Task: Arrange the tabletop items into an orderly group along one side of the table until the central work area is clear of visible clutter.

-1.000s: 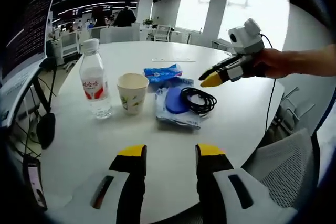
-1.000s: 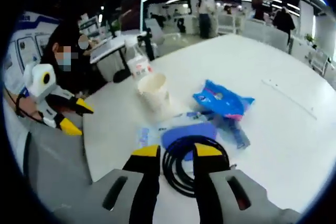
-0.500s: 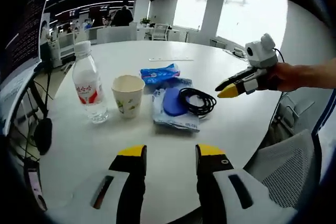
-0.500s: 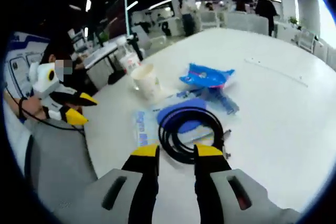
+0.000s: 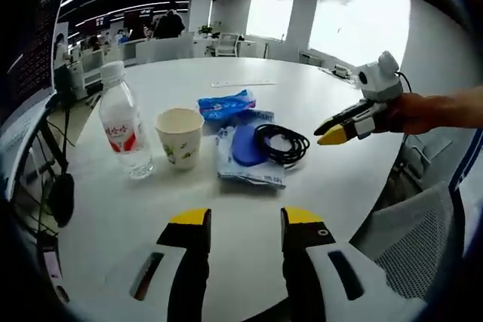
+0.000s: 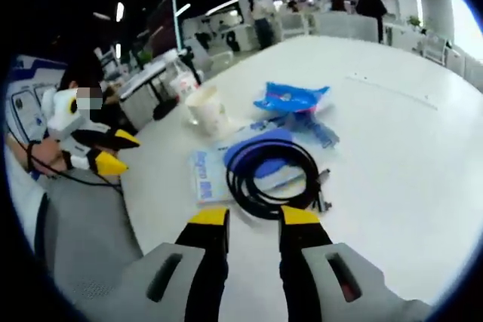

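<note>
The clutter sits mid-table: a coiled cable (image 6: 272, 179) lies on a blue packet (image 5: 245, 157), with the cup (image 5: 179, 136) and bottle (image 5: 123, 129) beside that packet. The right gripper (image 6: 253, 219) hangs just short of the cable, jaws spread, likely lining up a grab. The left gripper (image 5: 236, 221) waits spread, empty, near the table edge.

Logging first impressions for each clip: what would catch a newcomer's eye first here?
A cluster mid-table: a coiled black cable lying on blue packets, with a paper cup and a water bottle beside them. The right gripper hangs open just short of the cable; the left gripper, also open, hangs over bare white table.
</note>
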A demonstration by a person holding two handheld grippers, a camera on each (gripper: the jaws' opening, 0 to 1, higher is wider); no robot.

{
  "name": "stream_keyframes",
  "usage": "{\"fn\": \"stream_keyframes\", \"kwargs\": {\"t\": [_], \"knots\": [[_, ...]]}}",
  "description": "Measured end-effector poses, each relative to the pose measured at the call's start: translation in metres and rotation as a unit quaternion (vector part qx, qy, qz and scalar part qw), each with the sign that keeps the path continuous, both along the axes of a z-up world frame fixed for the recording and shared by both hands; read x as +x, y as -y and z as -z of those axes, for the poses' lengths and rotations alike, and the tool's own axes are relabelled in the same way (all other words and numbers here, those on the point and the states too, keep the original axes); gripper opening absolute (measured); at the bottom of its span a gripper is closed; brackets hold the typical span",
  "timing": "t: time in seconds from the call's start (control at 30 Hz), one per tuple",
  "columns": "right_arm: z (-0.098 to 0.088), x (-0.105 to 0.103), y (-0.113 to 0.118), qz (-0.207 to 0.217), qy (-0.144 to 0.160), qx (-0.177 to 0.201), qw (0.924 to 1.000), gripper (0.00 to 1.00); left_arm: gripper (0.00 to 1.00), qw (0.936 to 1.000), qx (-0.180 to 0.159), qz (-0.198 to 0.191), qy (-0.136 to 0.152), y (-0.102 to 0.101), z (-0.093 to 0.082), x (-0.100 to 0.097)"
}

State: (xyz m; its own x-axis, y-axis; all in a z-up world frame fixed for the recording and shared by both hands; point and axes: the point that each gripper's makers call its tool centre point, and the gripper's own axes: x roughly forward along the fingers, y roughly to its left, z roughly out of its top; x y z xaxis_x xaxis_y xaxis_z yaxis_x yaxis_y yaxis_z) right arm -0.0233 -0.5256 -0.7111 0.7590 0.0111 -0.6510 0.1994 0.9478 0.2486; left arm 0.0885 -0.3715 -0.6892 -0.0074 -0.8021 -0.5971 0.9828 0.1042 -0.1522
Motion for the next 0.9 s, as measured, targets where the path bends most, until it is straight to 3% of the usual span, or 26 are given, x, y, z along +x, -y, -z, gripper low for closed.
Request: {"fn": "stream_keyframes", "kwargs": {"t": [0.47,0.9], "knots": [[0.007,0.021,0.006,-0.009,-0.009,0.002,0.9999,0.23,0.36,1.0000,-0.003,-0.003,0.005,0.000,-0.005,0.005],[0.022,0.050,0.007,-0.050,-0.034,0.001,0.9982,0.24,0.36,0.9998,-0.007,-0.021,0.002,-0.008,-0.006,0.010]]}}
